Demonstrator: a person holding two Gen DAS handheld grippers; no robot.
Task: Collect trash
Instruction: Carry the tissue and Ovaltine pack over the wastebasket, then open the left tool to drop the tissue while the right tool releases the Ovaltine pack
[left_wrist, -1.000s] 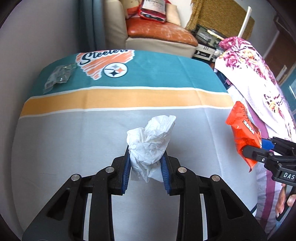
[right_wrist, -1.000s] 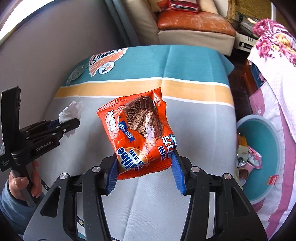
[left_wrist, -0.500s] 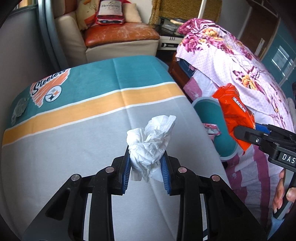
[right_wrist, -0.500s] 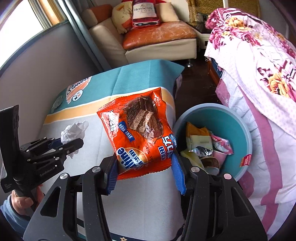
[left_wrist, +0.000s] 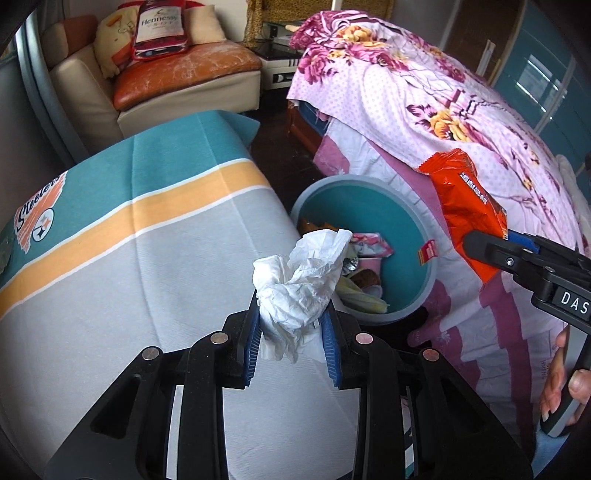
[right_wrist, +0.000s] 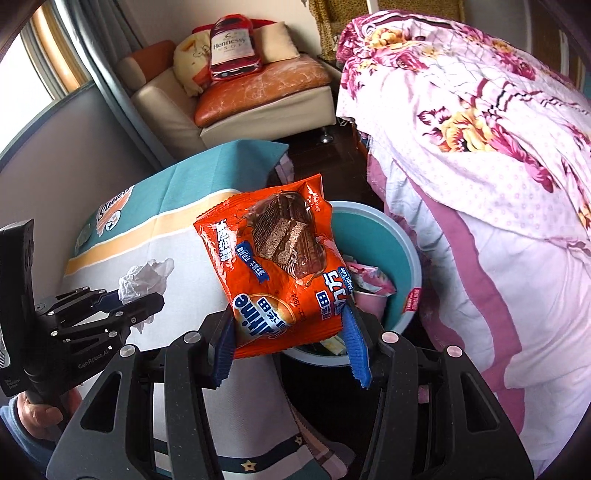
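Orange wrapper (right_wrist: 280, 273) is clamped by its lower edge between the blue pads of the right gripper (right_wrist: 291, 350), and it stands up from the jaws, a little tilted. White tissue (left_wrist: 301, 284) is squeezed in the same way in the left gripper (left_wrist: 291, 332).

What matters for the next move is where the bin (left_wrist: 424, 229) lies. It stands on the floor, between the table (left_wrist: 110, 277) and the bed (left_wrist: 424, 110), lower than both grippers. In the right wrist view the bin (right_wrist: 406, 251) is directly behind and under the wrapper, so I judge this gripper is the nearer one and almost above the opening. From the left gripper the bin lies ahead and to the right, past the table edge; the tissue seems to hang over that edge, not yet over the opening.

The bin already holds several wrappers. I think the right hand can let go first, and the left needs to go further right.
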